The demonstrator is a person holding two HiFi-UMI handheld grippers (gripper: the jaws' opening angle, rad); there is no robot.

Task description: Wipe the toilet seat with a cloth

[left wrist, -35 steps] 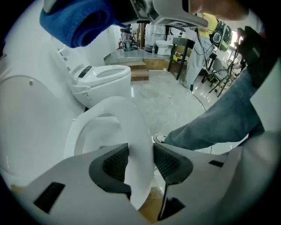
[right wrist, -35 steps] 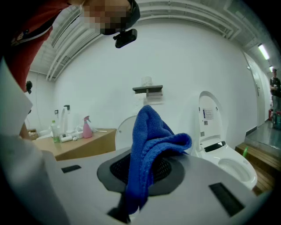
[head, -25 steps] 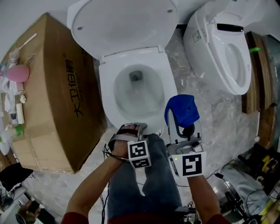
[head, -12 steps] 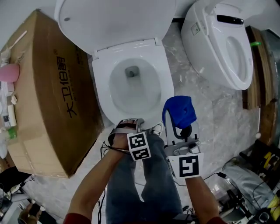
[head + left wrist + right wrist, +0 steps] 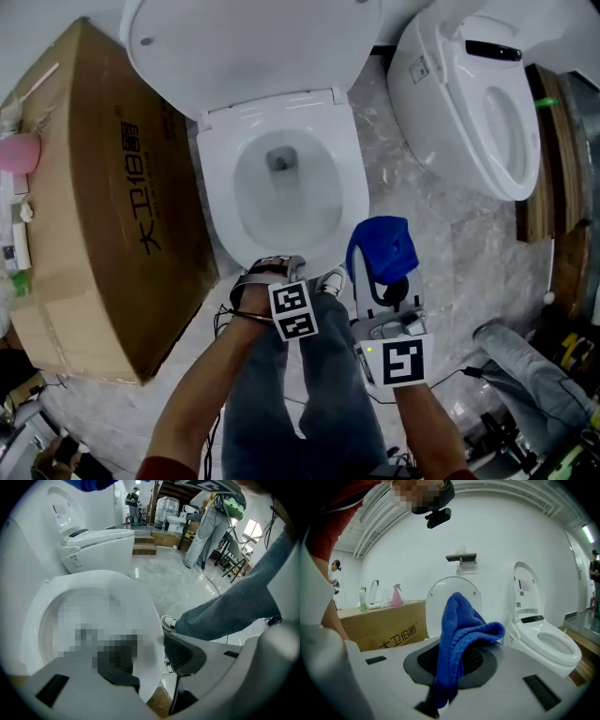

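Pinching cloth (image 5: pixel 461 625) by one fold, R gripper (image 5: pixel 452 667) may lose it mid-wipe; L gripper (image 5: pixel 150 663) spread, seat (image 5: pixel 145 616) rim betw. jaws.

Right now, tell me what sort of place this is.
Probably a bathroom-fixture showroom or workshop, not a home bathroom: an open toilet and a second toilet stand side by side on a stone-look floor, with a large cardboard box right beside them.

Left claw (image 5: pixel 274 267) and right claw (image 5: pixel 382 272): grey plastic, each bearing a white cube (image 5: pixel 294 311) with black square markers. Jeans (image 5: pixel 309 412) blue, sleeves (image 5: pixel 164 466) red (only edges visible).
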